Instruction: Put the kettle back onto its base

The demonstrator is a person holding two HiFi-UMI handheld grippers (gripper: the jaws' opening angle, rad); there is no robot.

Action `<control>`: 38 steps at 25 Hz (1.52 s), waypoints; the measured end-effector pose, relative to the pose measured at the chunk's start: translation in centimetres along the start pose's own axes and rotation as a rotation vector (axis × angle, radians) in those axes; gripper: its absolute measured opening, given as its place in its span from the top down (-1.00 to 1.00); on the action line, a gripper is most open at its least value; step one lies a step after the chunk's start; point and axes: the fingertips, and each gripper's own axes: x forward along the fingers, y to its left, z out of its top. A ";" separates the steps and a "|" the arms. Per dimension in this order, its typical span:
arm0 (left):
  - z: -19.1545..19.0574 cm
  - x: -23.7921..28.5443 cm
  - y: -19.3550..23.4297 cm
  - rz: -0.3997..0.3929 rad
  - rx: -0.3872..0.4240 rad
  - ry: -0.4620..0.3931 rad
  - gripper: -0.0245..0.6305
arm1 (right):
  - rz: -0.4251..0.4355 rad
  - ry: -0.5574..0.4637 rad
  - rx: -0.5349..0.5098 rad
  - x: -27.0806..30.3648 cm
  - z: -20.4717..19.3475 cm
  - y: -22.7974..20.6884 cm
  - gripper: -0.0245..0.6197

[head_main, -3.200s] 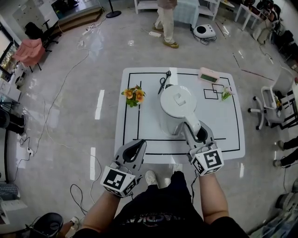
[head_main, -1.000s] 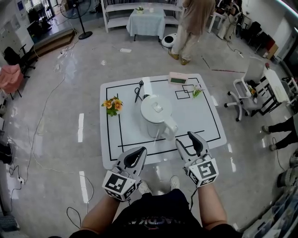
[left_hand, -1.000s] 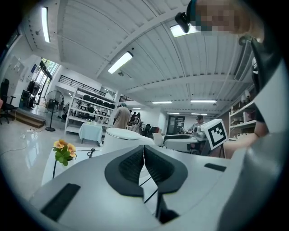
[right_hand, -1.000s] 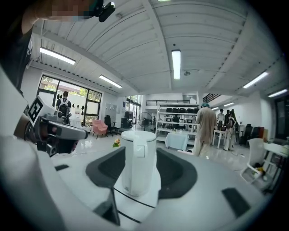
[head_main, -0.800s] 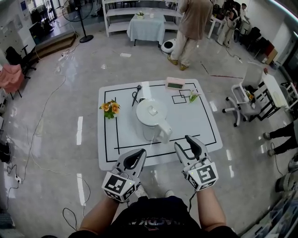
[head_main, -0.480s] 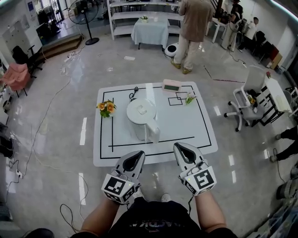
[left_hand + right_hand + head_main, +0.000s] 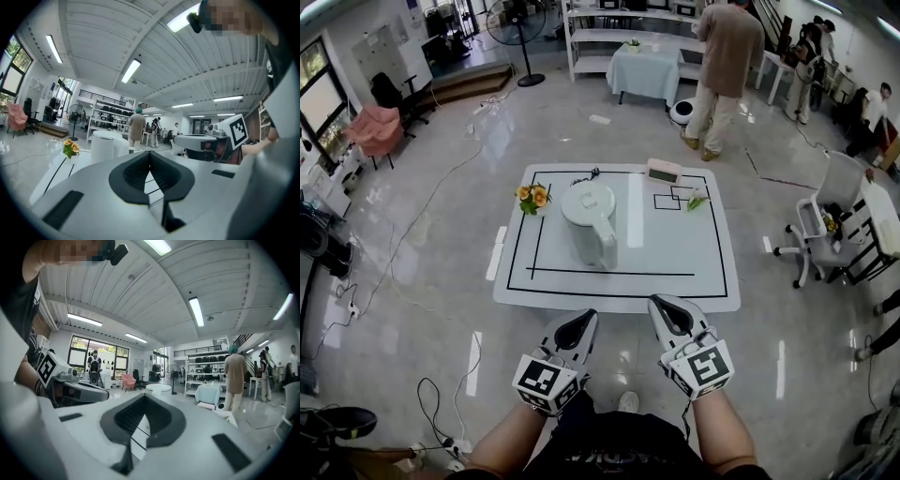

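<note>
A white kettle (image 7: 589, 225) stands upright on the white table (image 7: 675, 281), left of middle, handle toward me. I cannot make out a separate base under it. Both grippers hover over the floor in front of the table's near edge, well apart from the kettle. My left gripper (image 7: 584, 320) is shut with nothing in it, and so is my right gripper (image 7: 660, 305). In the left gripper view the kettle (image 7: 108, 146) shows beyond the closed left gripper (image 7: 150, 153). The right gripper view shows the kettle (image 7: 158, 388) far off past the closed right gripper (image 7: 144, 394).
On the table lie orange flowers (image 7: 532, 196), scissors (image 7: 586, 175), a pink clock (image 7: 662, 171) and a small flower (image 7: 697, 199). A person (image 7: 722, 56) stands beyond the table. An office chair (image 7: 825, 230) is at the right. Cables run across the floor at the left.
The right gripper, earlier at the kettle's handle, has come off it and shut. Both grippers and the head have drawn back from the table; the kettle stays put.
</note>
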 end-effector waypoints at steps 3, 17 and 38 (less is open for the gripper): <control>-0.4 -1.4 -1.0 0.051 0.001 -0.009 0.91 | 0.038 0.001 0.009 -1.1 -0.4 0.8 0.92; -0.6 -6.0 -4.0 0.170 0.016 -0.046 0.91 | 0.140 -0.018 0.018 -4.0 -0.3 3.9 0.92; -0.2 -5.6 -4.0 0.157 0.035 -0.035 0.91 | 0.141 -0.025 0.039 -3.7 -0.2 4.0 0.92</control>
